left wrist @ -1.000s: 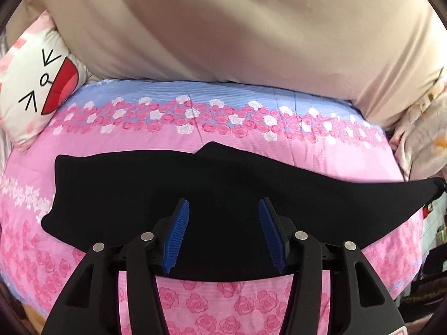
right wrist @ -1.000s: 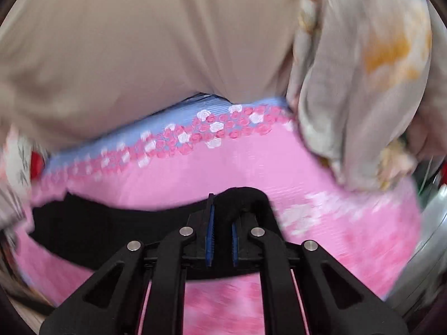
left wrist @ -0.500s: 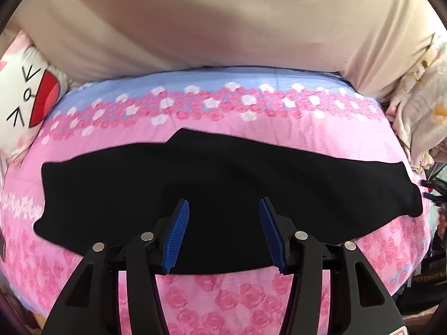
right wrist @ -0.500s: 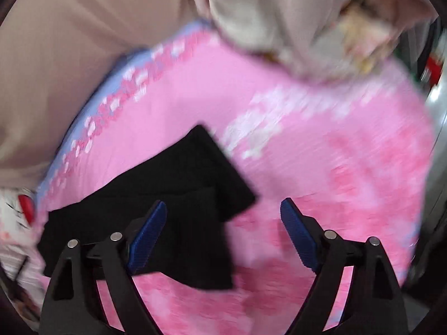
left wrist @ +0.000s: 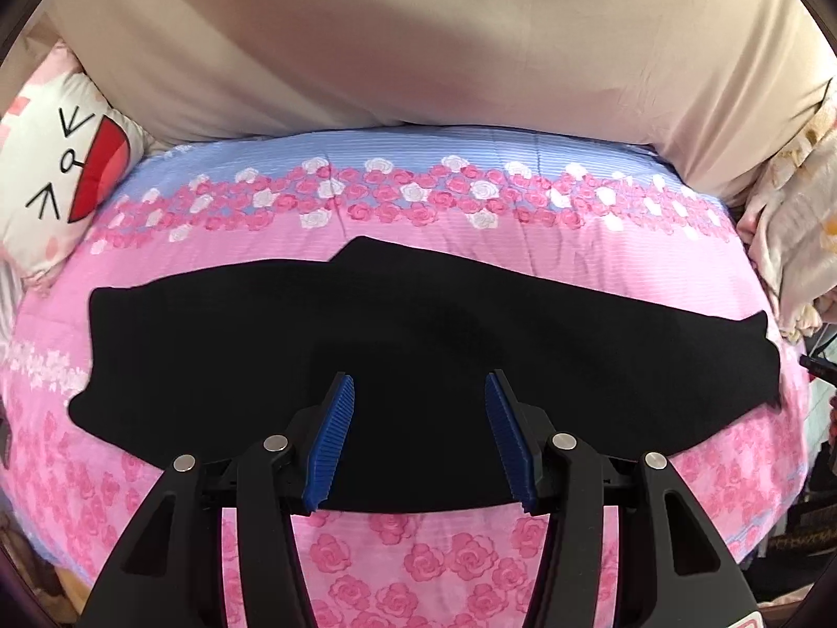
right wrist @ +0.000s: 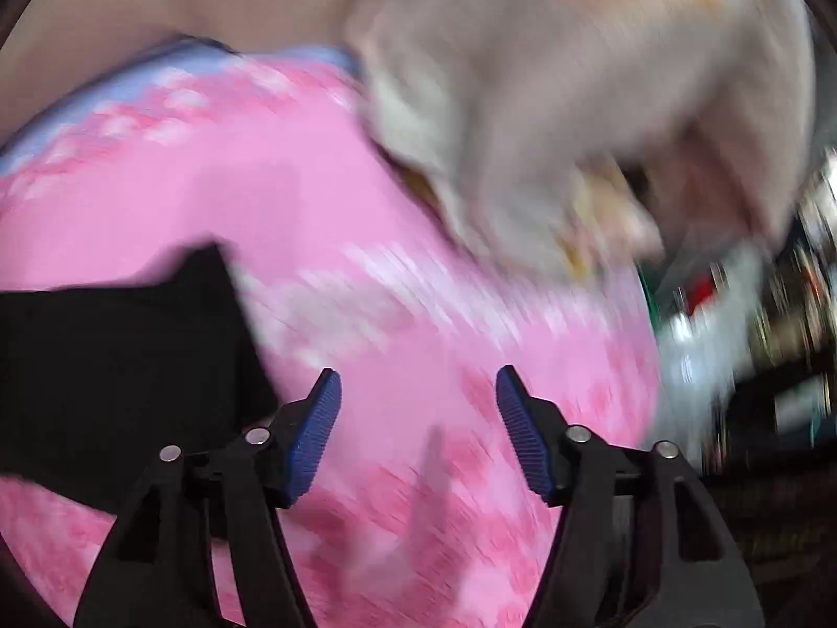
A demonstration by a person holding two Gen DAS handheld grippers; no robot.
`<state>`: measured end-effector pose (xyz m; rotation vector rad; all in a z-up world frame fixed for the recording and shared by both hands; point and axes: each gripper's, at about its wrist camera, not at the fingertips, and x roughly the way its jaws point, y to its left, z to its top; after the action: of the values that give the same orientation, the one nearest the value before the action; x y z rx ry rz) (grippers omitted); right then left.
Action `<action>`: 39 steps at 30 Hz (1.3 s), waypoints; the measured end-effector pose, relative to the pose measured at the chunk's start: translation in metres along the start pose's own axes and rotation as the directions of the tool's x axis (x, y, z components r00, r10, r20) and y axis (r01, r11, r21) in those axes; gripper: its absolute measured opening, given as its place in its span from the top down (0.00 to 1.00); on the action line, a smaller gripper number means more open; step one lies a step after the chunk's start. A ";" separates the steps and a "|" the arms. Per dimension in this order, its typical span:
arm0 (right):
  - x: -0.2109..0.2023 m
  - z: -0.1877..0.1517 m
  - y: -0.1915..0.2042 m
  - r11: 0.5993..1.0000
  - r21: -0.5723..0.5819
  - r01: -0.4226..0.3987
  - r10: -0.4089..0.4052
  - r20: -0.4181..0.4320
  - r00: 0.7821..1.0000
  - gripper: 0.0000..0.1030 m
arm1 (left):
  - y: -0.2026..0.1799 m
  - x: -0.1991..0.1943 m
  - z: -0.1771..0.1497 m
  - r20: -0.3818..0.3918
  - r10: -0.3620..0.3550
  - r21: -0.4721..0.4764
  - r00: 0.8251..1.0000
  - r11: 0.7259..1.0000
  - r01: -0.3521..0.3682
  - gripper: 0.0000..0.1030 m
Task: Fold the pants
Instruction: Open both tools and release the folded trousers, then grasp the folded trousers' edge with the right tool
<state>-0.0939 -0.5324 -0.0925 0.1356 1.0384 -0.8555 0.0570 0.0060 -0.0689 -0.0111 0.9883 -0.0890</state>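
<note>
Black pants [left wrist: 418, 335] lie flat on the pink floral bedspread [left wrist: 418, 549], folded lengthwise, stretched left to right. My left gripper [left wrist: 418, 418] is open and empty above the pants' near edge at their middle. In the blurred right wrist view, the pants' right end [right wrist: 120, 356] lies at the left. My right gripper [right wrist: 418, 413] is open and empty over bare pink bedspread [right wrist: 429, 314], just right of that end.
A beige cloth-covered wall or headboard [left wrist: 418, 42] rises behind the bed. A white cartoon pillow [left wrist: 57, 167] sits far left. A crumpled floral blanket [left wrist: 800, 220] lies at the right, also in the right wrist view [right wrist: 575, 104]. Clutter [right wrist: 758, 314] lies beyond the bed's right edge.
My right gripper let go of the pants' right end, opened, and swung to the right off the cloth. The pants end now lies flat. The left gripper stays open over the middle.
</note>
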 end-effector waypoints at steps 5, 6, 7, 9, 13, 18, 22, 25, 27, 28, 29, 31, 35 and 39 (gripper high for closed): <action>-0.009 0.007 0.015 0.935 0.150 -0.321 0.322 0.023 0.947 0.21 | -0.002 0.008 -0.002 -0.024 0.011 -0.002 1.000 1.000 -0.011 0.43; -0.003 0.009 0.021 0.937 0.140 -0.320 0.323 0.008 0.947 0.21 | -0.004 0.010 -0.001 -0.025 0.005 0.004 1.000 1.000 -0.005 0.43; 0.004 0.005 0.033 0.943 0.126 -0.308 0.312 -0.011 0.950 0.21 | -0.006 0.010 -0.001 -0.022 0.000 0.010 1.000 1.000 0.000 0.43; 0.025 0.004 0.054 0.958 0.068 -0.279 0.284 -0.063 0.957 0.34 | -0.013 0.012 0.001 -0.017 -0.014 0.029 1.000 0.999 0.015 0.43; -0.018 0.008 0.083 0.945 -0.117 -0.305 0.310 0.032 0.950 0.92 | -0.024 0.013 0.005 -0.009 -0.019 0.061 1.000 0.998 0.020 0.42; -0.139 0.028 0.063 0.968 -0.209 -0.136 0.217 0.437 0.873 0.99 | -0.017 0.009 0.003 0.011 0.013 0.036 1.000 0.999 -0.014 0.42; -0.035 0.024 0.046 0.978 -0.211 0.005 0.025 0.139 0.990 0.80 | -0.012 0.018 0.002 -0.019 0.003 -0.013 1.000 1.000 -0.004 0.43; -0.008 0.011 0.034 0.979 -0.057 -0.194 0.191 -0.056 0.980 0.80 | -0.017 0.015 0.003 -0.010 0.015 0.009 1.000 1.000 -0.015 0.42; -0.023 0.007 0.049 0.950 -0.073 -0.303 0.304 0.007 0.953 0.63 | -0.019 0.013 0.001 -0.005 0.016 0.021 1.000 1.000 -0.016 0.42; -0.024 0.007 0.055 0.951 -0.083 -0.297 0.300 0.026 0.954 0.28 | -0.021 0.016 -0.001 -0.016 0.015 0.026 1.000 1.000 -0.014 0.42; -0.025 0.010 0.062 0.957 -0.105 -0.270 0.277 0.051 0.960 0.12 | -0.022 0.019 -0.001 -0.028 0.010 0.028 1.000 1.000 -0.009 0.42; -0.016 0.019 0.075 0.955 -0.162 -0.250 0.261 0.054 0.964 0.14 | -0.026 0.022 -0.002 -0.041 0.008 0.034 0.999 0.999 -0.007 0.42; 0.045 0.033 0.076 0.946 -0.140 -0.294 0.279 -0.118 0.953 0.66 | -0.035 0.021 0.001 -0.026 -0.007 0.062 1.000 0.998 0.008 0.42; -0.015 0.032 0.095 0.897 -0.303 -0.321 0.342 0.017 0.939 0.93 | -0.036 0.017 0.003 -0.015 0.003 0.052 1.000 0.999 -0.002 0.42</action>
<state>-0.0105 -0.4754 -0.0901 0.0265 1.0290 -0.3847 0.0665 -0.0315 -0.0796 0.0383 1.0011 -0.1129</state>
